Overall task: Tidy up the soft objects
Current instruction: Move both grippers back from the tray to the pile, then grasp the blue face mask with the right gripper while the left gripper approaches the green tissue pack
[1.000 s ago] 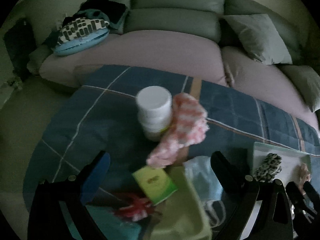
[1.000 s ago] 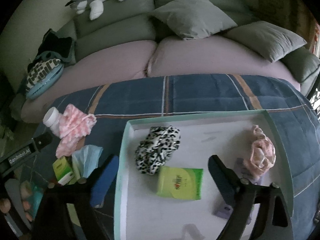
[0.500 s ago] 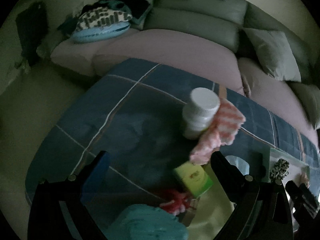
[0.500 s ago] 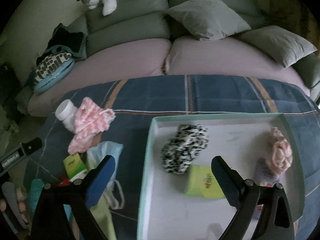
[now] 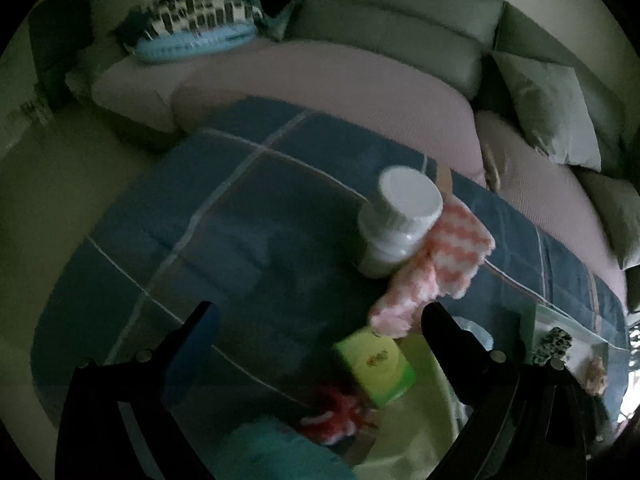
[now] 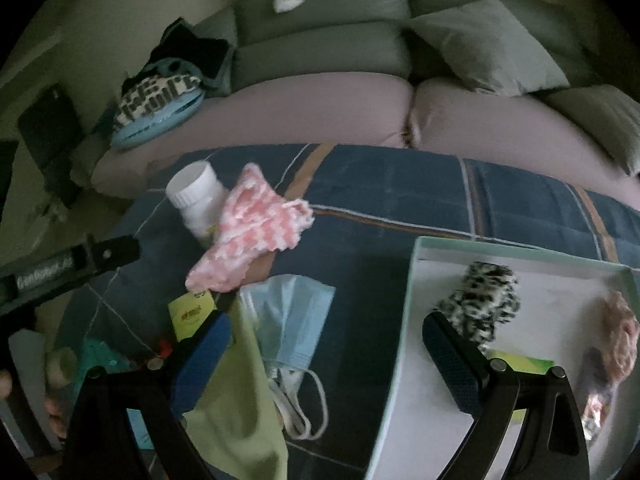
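1. Soft objects lying split in two groups on the blue plaid blanket (image 6: 400,200): some already in the shallow white tray with the pale green rim (image 6: 412,280), others loose to its left, probably waiting their turn.
2. Hovering nearest, right gripper (image 6: 326,332) spread wide, gripping nothing, straddling the tray's left rim and the light blue pleated face mask (image 6: 288,320).
3. Lying just under its left finger, a lime-green cloth (image 6: 240,400), beside a small yellow-green box (image 6: 188,312).
4. Resting inside the tray near its right finger, a black-and-white spotted fuzzy scrunchie (image 6: 484,300); pink ruffled scrunchie (image 6: 618,336) farther right.
5. Left gripper (image 5: 320,324) likewise gaping wide and empty, above the loose pile.
6. Sitting beyond both, pink-and-white knitted cloth (image 6: 252,236) leaning against an upright white plastic bottle (image 6: 196,200).
7. Lining the far edge, a grey sofa (image 6: 320,52).
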`<state>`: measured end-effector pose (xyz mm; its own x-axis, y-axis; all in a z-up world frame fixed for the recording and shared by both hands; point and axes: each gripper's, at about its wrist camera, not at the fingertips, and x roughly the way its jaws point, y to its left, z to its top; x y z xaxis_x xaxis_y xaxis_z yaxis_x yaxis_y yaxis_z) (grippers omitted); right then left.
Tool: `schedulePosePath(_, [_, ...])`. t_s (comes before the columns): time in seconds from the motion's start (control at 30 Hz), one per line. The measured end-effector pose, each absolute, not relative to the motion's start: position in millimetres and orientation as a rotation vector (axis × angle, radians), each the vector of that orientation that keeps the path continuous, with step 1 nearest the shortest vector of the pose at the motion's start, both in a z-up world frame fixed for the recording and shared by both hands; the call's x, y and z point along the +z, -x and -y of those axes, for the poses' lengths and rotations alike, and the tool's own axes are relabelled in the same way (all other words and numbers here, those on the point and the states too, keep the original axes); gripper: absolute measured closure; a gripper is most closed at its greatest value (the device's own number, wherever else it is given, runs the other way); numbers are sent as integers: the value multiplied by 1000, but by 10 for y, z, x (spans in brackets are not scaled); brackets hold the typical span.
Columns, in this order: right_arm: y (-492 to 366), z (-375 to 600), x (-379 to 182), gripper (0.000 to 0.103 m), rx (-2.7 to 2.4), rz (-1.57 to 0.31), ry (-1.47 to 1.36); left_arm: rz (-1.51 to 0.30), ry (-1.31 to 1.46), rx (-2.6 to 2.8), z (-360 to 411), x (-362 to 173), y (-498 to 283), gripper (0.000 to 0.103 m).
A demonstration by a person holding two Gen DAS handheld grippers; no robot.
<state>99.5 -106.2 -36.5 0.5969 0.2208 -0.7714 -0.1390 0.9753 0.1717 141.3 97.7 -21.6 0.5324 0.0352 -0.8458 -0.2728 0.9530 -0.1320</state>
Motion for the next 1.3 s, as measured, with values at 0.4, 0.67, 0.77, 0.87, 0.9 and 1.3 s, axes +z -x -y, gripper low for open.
schedulePosePath(0.4, [-1142,975,-606,17,268,-968,-123,-1167,224,163,-716,-550,-1652,2])
schedulePosePath(0.67, [-1215,987,-767,25,288,-1019,-151,-1195,217,201,-665,-646,-1718,3])
schedulePosePath(0.77, [-1234,998,-807,25,291,-1032,-163,-1212,190,207,-619,-691,-1744,3])
schedulePosePath(0.87, [-1239,988,-821,29,298,-1037,-158,-1220,161,216,-561,-693,-1760,3])
schedulePosePath(0.9, [-1242,984,-835,31,300,-1041,-157,-1223,144,222,-544,-688,-1760,3])
schedulePosePath(1.3, [-1239,983,-849,38,294,-1055,-144,-1266,120,197,-285,-725,-1818,31])
